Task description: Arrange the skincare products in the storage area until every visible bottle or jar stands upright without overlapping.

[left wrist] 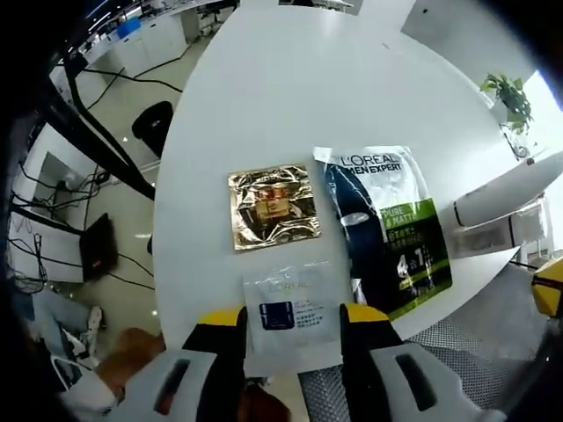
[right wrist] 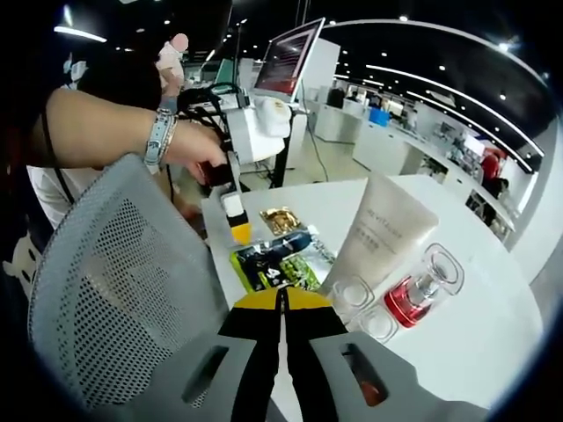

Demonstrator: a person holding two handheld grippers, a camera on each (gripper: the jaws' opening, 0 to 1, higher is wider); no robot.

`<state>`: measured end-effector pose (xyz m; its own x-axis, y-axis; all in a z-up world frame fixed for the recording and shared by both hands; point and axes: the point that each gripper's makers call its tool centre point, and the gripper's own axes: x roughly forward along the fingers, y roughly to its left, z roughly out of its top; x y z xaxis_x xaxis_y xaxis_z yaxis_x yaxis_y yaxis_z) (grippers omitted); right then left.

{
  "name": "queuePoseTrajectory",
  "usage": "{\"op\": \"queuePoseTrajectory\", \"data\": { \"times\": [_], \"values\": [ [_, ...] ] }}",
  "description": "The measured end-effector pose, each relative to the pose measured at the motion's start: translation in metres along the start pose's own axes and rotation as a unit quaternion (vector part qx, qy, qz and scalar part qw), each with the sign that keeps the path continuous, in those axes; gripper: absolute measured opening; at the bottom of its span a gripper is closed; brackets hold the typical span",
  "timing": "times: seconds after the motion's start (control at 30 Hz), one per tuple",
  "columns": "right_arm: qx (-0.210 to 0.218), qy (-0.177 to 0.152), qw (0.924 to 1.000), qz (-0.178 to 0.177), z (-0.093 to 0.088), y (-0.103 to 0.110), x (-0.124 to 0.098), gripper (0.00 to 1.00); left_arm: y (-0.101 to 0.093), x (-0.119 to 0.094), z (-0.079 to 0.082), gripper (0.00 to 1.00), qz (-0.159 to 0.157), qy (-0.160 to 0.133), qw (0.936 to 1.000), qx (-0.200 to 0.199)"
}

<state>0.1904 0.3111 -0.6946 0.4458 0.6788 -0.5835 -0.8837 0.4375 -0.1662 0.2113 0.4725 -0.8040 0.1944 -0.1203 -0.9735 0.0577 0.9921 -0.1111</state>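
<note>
In the left gripper view, the left claw pinches a small white sachet at the near edge of the white tabletop; beyond the sachet lie a gold sachet and a dark face-mask packet, all flat.

In the right gripper view, the right claw is pressed together, empty. Behind the packet are a cream tube and a red perfume bottle, seemingly lying down. Arranging looks barely begun.

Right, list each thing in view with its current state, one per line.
left hand-held gripper: shut on white sachet
white sachet: flat at table edge
gold sachet: flat
dark mask packet: flat
right hand-held gripper: shut, empty
cream tube: lying down
red bottle: lying down
</note>
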Motion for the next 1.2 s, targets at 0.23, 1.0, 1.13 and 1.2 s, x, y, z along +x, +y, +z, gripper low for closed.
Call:
{"op": "queuePoseTrajectory", "data": {
  "times": [0.23, 1.0, 1.13, 1.2],
  "values": [
    [0.000, 0.005, 1.0000, 0.003, -0.003, 0.001, 0.001, 0.00, -0.001, -0.033, 0.020, 0.45, -0.021, -0.083, 0.9963, -0.001],
    [0.146, -0.304, 0.9338, -0.120, 0.019, -0.086, -0.163, 0.38, -0.047, -0.173, 0.035, 0.52, -0.117, -0.553, 0.8234, 0.055],
    [0.151, -0.284, 0.9164, -0.238, -0.019, -0.118, -0.177, 0.51, -0.072, -0.178, 0.031, 0.74, -0.119, -0.622, 0.7710, 0.067],
    [0.171, -0.285, 0.9052, -0.265, -0.033, -0.126, -0.177, 0.52, -0.077, -0.169, 0.029, 0.74, -0.089, -0.617, 0.7774, 0.086]
  ]
}}
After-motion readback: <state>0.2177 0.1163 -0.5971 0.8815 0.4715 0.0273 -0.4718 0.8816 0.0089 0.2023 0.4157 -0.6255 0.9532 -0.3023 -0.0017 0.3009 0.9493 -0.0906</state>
